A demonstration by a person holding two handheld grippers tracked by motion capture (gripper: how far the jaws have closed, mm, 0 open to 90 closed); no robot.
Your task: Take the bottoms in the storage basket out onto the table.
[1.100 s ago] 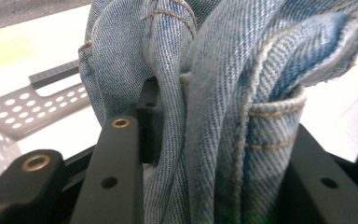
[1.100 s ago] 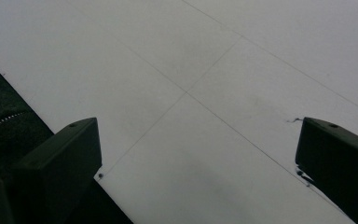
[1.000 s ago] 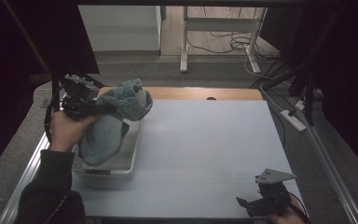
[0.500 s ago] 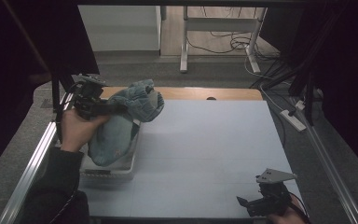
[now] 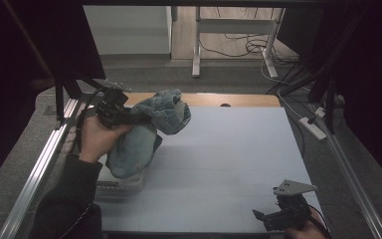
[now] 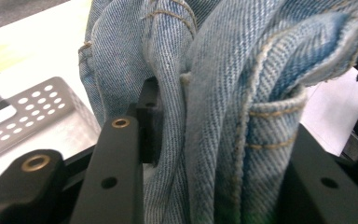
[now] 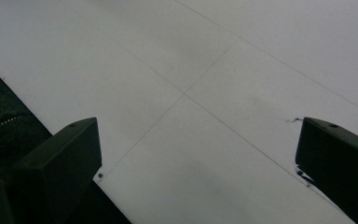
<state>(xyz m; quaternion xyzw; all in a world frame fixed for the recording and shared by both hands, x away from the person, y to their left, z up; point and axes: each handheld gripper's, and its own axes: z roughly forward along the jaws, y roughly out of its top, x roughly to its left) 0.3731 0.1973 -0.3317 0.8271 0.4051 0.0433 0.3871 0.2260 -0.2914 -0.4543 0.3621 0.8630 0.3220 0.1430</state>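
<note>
Two hand-held grippers over one white table [image 5: 229, 164].

Left gripper [image 5: 138, 117]: far-left part of table, in person's left hand [image 5: 95, 139]; jaws clamped tight on bunched fold of denim, thick seams and stitched pocket edge pressed between black jaws in left gripper view.

Jeans [image 5: 149, 129], [image 6: 223, 107]: light blue denim, crumpled, lifted clear of table top at gripped end; upper bundle bulging toward table centre, lower part hanging down over and into basket.

Basket [image 5: 122, 181], [image 6: 32, 116]: pale, perforated wall, near left table edge, directly under hanging denim.

Right gripper [image 5: 273, 217], [image 7: 196, 163]: near-right corner of table, grey three-cornered plate on top; jaws spread wide, nothing between them, bare white surface with thin seam lines beneath, seen in right gripper view. Well apart from jeans and basket.

Surroundings: metal rail [image 5: 40, 169] along left table side; cables [image 5: 238, 47] on floor beyond far edge.
</note>
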